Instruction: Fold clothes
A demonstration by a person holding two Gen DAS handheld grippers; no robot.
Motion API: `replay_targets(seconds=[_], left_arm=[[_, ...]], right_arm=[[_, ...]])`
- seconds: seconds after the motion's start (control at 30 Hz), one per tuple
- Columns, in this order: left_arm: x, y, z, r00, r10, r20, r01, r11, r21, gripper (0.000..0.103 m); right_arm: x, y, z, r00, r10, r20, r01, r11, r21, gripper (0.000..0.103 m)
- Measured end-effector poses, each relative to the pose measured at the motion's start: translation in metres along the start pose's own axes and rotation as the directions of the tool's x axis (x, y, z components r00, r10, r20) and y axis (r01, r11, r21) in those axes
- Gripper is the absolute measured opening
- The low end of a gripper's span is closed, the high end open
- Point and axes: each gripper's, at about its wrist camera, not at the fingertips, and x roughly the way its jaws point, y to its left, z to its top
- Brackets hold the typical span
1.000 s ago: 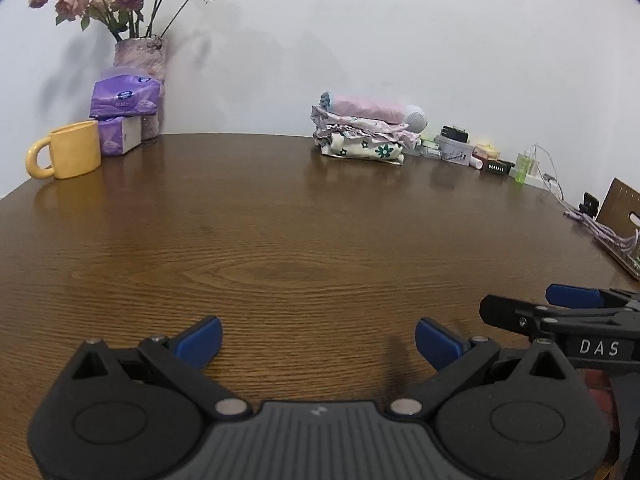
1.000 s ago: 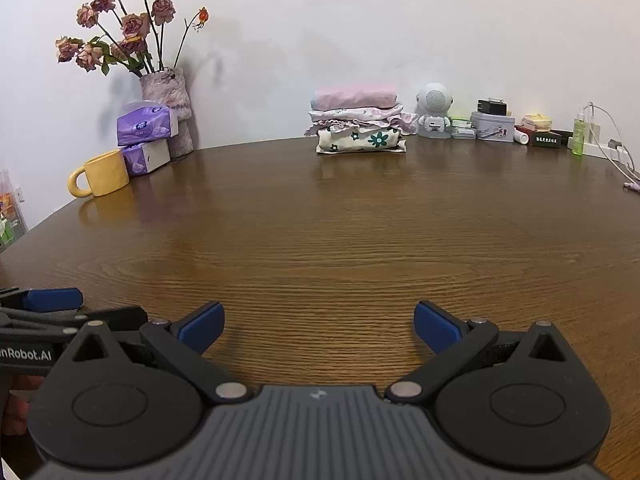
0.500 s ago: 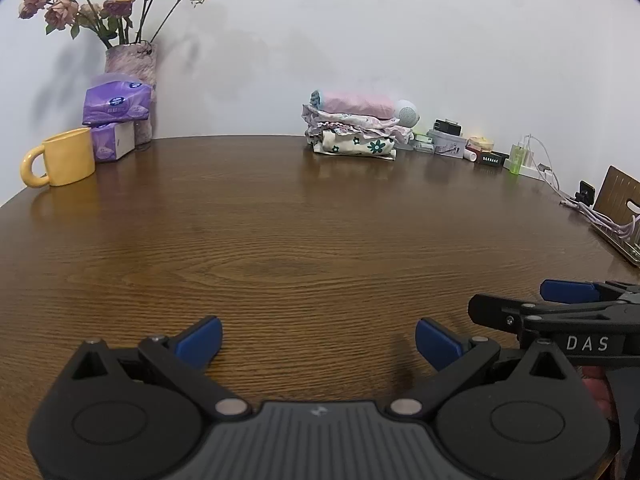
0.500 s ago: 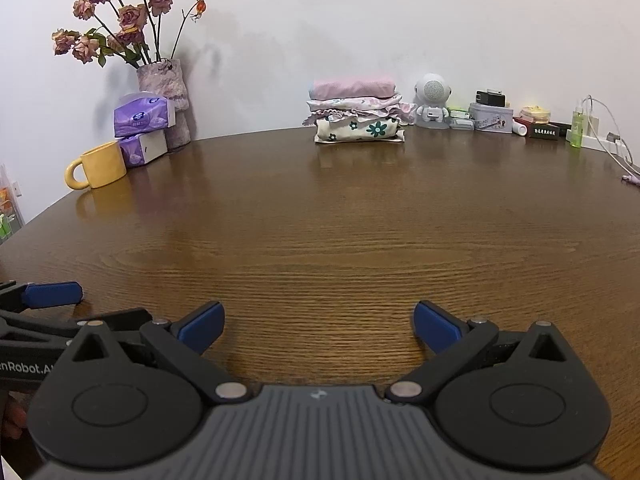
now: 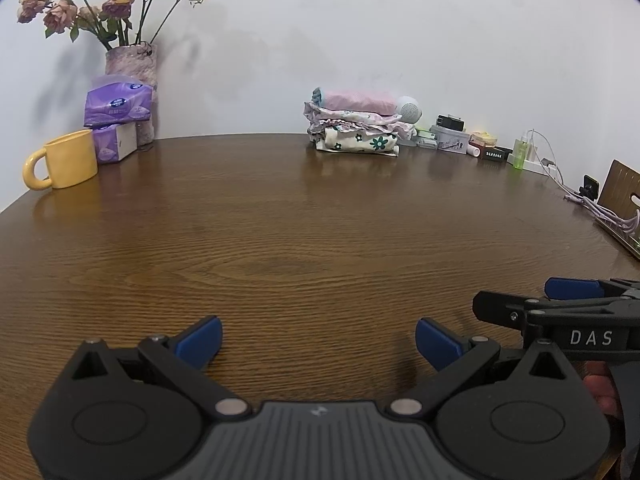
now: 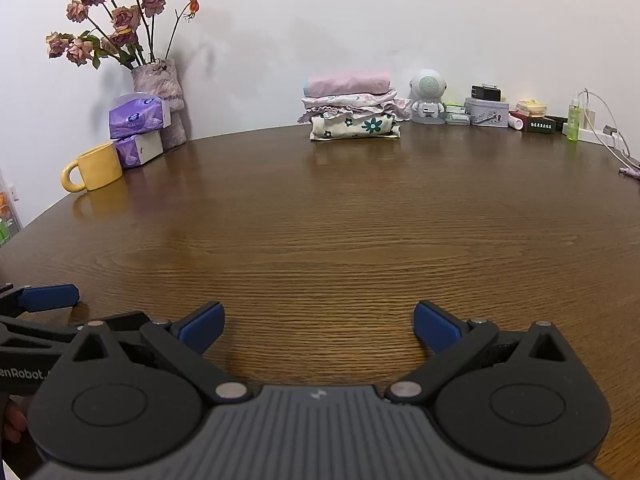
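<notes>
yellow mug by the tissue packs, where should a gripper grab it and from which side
Probably the handle of the yellow mug: the loop sticks out to the left, clear of the body. Come in from the front-left, since the tissue packs crowd its right and rear. The round body looks wide for the fingers. The left gripper, open and nearer that side, seems better placed than the right gripper.

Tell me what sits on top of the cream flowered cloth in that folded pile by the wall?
On the cream flowered cloth lie frilly pale patterned garments, then a folded pink cloth on top. How many frilly pieces there are can't be told; their folds hide each other.
</notes>
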Motion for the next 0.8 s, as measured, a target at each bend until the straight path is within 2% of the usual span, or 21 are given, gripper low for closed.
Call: replay_targets(seconds=[0.8], left_arm=[[0.0006, 0.0006, 0.0007, 1.000, 0.007, -0.002, -0.007, 1.000, 0.001, 0.103]], right_arm=[[0.0015, -0.0007, 0.0000, 1.000, -0.003, -0.006, 0.004, 1.000, 0.001, 0.103]])
